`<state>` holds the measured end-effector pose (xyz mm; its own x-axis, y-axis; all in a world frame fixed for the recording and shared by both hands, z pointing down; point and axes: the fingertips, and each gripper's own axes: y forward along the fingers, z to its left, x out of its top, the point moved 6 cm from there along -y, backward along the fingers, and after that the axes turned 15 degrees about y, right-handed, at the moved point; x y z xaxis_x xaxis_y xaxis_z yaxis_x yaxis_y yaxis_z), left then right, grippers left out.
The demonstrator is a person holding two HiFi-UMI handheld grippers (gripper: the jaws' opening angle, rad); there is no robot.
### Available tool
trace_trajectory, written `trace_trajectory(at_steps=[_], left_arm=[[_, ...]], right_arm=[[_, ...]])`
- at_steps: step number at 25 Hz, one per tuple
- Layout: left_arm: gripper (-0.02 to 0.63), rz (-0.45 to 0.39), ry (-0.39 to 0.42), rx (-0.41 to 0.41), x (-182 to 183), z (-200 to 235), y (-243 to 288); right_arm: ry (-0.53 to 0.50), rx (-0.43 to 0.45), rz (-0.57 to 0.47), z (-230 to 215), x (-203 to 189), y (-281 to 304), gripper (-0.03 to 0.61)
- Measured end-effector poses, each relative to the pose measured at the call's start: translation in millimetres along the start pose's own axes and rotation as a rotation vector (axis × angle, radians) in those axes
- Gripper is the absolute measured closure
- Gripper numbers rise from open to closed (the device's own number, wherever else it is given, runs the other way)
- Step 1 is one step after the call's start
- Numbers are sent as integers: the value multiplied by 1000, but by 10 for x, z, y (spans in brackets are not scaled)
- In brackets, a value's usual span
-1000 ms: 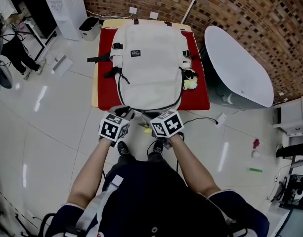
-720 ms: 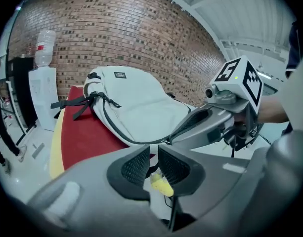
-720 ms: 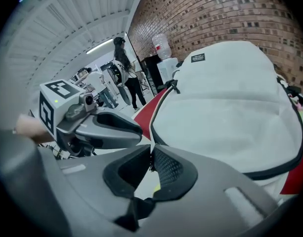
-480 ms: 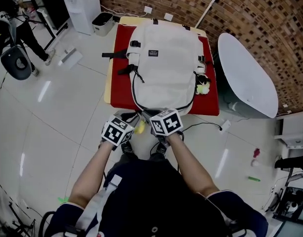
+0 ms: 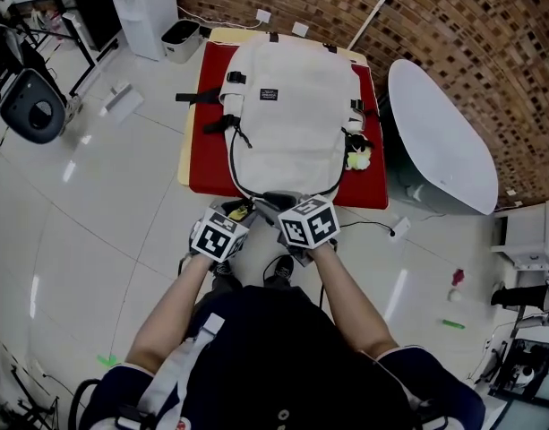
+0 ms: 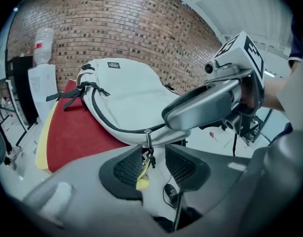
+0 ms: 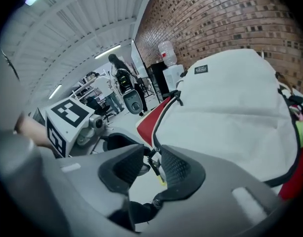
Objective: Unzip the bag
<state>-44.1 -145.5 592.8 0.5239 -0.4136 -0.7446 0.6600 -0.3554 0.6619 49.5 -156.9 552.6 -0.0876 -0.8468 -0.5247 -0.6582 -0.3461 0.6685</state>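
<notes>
Red mat over a pale yellow tabletop, brick wall behind, white water dispenser and small bin at far left, white oval panel to the right — small green object on the glossy tiled floor.

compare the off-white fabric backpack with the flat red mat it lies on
The off-white fabric backpack bulges upward; the flat red mat lies thin. The backpack carries black straps and a dark zip line; the mat is plain. The mat is wider, showing on both sides of the backpack. Both are roughly rectangular and lie aligned lengthwise.
</notes>
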Motion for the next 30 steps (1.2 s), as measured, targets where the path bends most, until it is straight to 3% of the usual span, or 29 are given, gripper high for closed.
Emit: trace_trajectory(at_steps=[6, 7, 8, 9, 15, 23, 30], left_arm=[[465, 28, -19, 44, -2, 50, 163], [478, 34, -15, 53, -12, 64, 181], [547, 40, -13, 63, -23, 77, 193], [570, 44, -15, 66, -27, 79, 198], [580, 30, -48, 87, 25, 103, 66], [581, 90, 15, 95, 59, 317, -54], [584, 84, 25, 107, 122, 634, -183]], right_arm=[[-88, -52, -37, -170, 38, -202, 483], [-104, -59, -36, -190, 39, -217, 478], [-123, -65, -31, -208, 37, -224, 465], [-145, -72, -23, -223, 31, -225, 453], [-295, -141, 74, -325, -120, -106, 433], [-462, -191, 213, -320, -197, -19, 523], [-465, -203, 250, -263, -186, -48, 558]])
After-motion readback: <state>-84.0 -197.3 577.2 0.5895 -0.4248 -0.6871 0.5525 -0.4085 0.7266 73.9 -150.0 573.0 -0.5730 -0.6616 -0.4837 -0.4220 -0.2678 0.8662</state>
